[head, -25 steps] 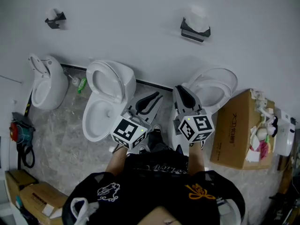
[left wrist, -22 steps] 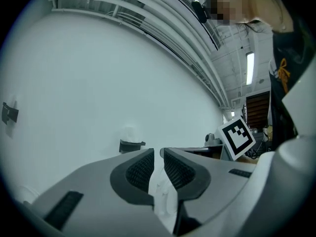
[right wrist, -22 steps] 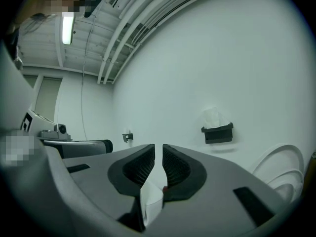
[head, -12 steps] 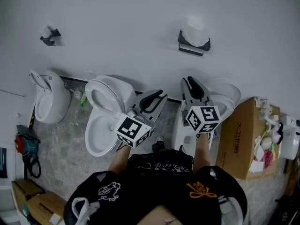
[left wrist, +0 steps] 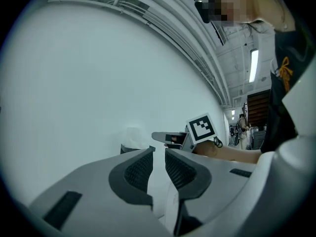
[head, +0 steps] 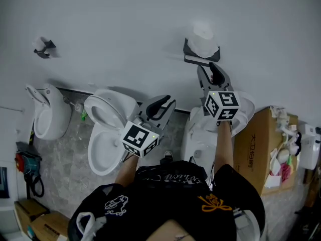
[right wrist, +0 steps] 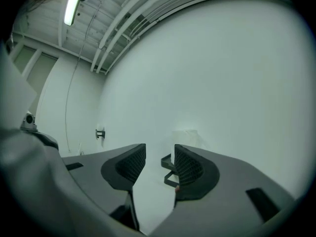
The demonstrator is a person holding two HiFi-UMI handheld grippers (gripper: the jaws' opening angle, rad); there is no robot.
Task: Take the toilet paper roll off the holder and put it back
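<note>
Since a second ago, raised right gripper [head: 208, 69] from toilet height to just below the holder [head: 193, 55], where the toilet paper roll [head: 203, 36] sits upright against the wall. Opening its jaws, now about half spread, empty and touching nothing, presumably to span the roll. Parks left gripper [head: 163, 104] below and left of the holder, jaws barely apart, empty, likely kept clear.

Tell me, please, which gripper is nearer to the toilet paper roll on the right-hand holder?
Right. The right gripper is raised just below the toilet paper roll, its empty jaws opening; the left gripper sits lower and off to the left.
</note>
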